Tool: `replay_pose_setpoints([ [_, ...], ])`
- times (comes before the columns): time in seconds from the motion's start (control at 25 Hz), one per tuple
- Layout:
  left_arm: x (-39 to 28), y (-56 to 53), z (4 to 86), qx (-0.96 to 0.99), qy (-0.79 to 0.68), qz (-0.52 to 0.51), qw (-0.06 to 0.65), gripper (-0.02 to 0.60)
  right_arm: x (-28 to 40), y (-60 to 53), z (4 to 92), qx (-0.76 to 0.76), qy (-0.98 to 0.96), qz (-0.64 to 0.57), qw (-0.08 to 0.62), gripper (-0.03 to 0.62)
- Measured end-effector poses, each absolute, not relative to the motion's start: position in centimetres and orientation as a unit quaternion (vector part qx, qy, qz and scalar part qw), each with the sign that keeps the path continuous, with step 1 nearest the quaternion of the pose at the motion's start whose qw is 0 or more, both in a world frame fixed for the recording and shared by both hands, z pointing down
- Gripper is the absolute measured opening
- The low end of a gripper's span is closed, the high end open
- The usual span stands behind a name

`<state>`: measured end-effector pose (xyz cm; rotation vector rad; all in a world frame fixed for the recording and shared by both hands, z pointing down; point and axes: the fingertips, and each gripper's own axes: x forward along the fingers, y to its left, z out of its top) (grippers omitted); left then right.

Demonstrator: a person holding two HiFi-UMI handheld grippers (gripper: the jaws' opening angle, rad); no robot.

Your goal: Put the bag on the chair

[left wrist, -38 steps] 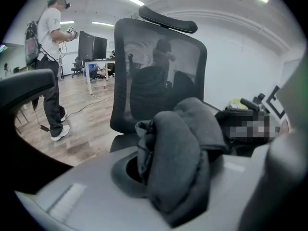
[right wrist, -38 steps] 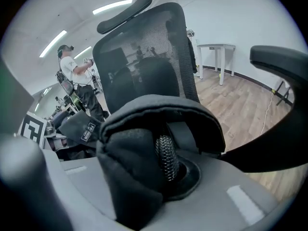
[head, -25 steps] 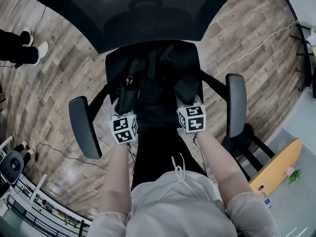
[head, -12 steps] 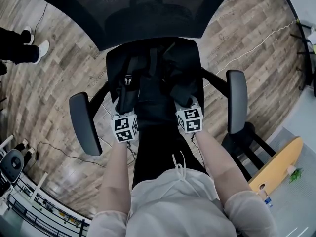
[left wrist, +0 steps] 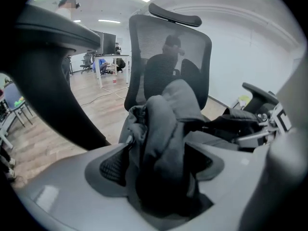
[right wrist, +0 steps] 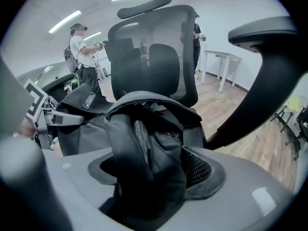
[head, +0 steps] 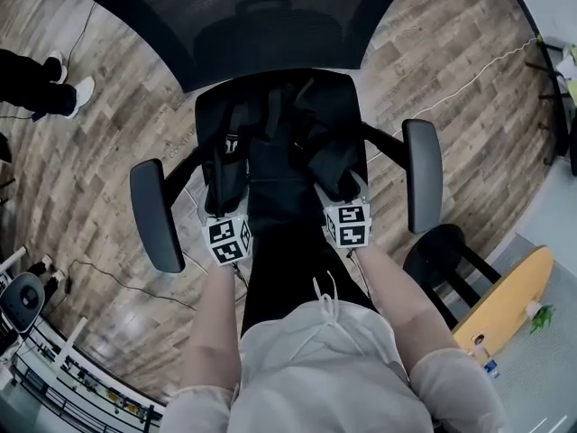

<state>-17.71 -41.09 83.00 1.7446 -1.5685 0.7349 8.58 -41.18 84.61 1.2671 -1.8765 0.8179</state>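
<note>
A black backpack (head: 279,165) lies on the seat of a black mesh office chair (head: 347,93). My left gripper (head: 225,188) is at the bag's left side and my right gripper (head: 335,177) at its right side. In the left gripper view the jaws of the left gripper (left wrist: 161,165) are opening, with a grey fold of the bag (left wrist: 166,124) loose between the pads. In the right gripper view the right gripper (right wrist: 149,170) is also opening, and a zipped fold of the bag (right wrist: 137,138) stands between its pads without being pinched.
The chair's armrests (head: 155,215) (head: 422,174) flank both grippers, and its backrest (head: 261,16) rises beyond the bag. A black stool base (head: 442,251) and a wooden board (head: 505,300) are at the right. A person's shoes (head: 63,84) and cables lie on the wood floor.
Both grippers have let go of the bag's folds, their jaws spreading wide, and have drawn back slightly toward me. The bag stays on the seat.
</note>
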Motion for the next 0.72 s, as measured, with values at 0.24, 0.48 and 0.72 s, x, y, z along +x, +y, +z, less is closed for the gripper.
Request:
replay_pose_setpoints([
  [0.24, -17.3, -39.7, 78.6, 0.662, -0.631, 0.241, 0.324, 0.371, 8.8, -40.0, 80.3, 0.492, -0.74, 0.321, 0.327, 0.383],
  [0.48, -15.4, -40.3, 69.7, 0.692, -0.639, 0.194, 0.272, 0.331, 7.4, -39.1, 73.8, 0.481, -0.762, 0.303, 0.308, 0.304],
  [0.72, -12.6, -43.7, 58.5, 0.733, -0.631, 0.112, 0.229, 0.173, 5.9, -42.3, 64.6, 0.477, -0.795, 0.283, 0.245, 0.114],
])
